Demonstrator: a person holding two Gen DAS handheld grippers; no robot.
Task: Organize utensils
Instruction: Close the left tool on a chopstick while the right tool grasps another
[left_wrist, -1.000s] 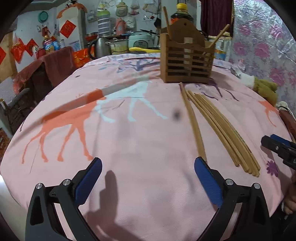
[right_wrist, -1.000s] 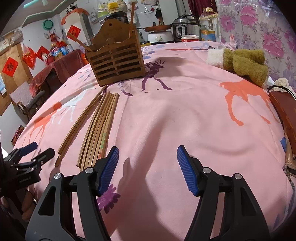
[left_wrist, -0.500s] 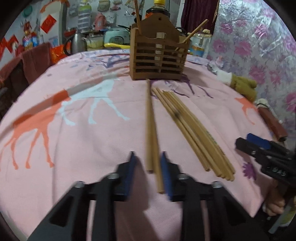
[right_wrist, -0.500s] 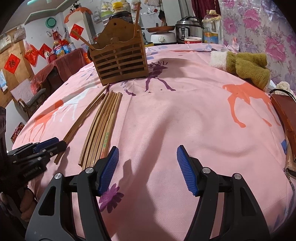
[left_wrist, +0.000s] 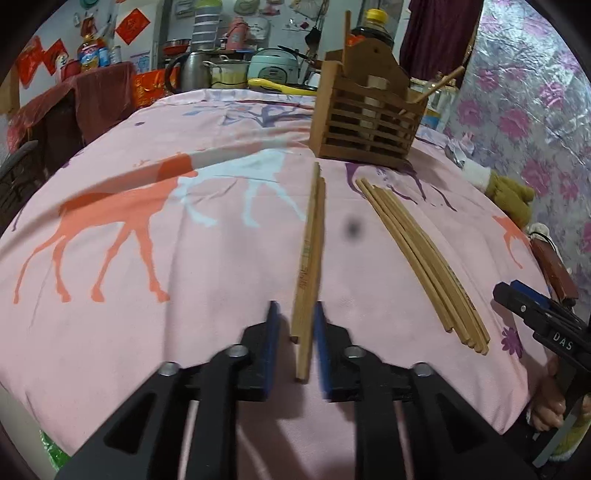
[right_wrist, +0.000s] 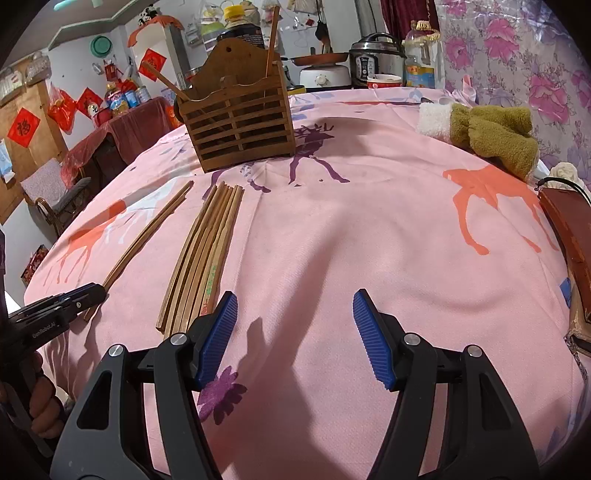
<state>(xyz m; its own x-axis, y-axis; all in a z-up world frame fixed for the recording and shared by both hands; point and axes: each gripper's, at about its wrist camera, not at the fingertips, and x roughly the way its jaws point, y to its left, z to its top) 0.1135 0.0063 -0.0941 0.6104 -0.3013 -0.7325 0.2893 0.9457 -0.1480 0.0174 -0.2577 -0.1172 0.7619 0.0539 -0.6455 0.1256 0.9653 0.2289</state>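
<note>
Your left gripper has just been opening, pads straddling but not pinching the near ends of the chopstick pair, whose length points away toward the wooden holder; your right gripper gapes empty.

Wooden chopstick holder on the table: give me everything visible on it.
The wooden holder is a brown slatted box with horizontal bars on front and sides and a taller shaped backboard with a small hole near its top. It stands upright on the pink deer-print cloth at the far side of the table. One chopstick stands nearly upright in it; another leans out at the opposite end. Loose chopsticks lie just in front. Neither tool touches it.
</note>
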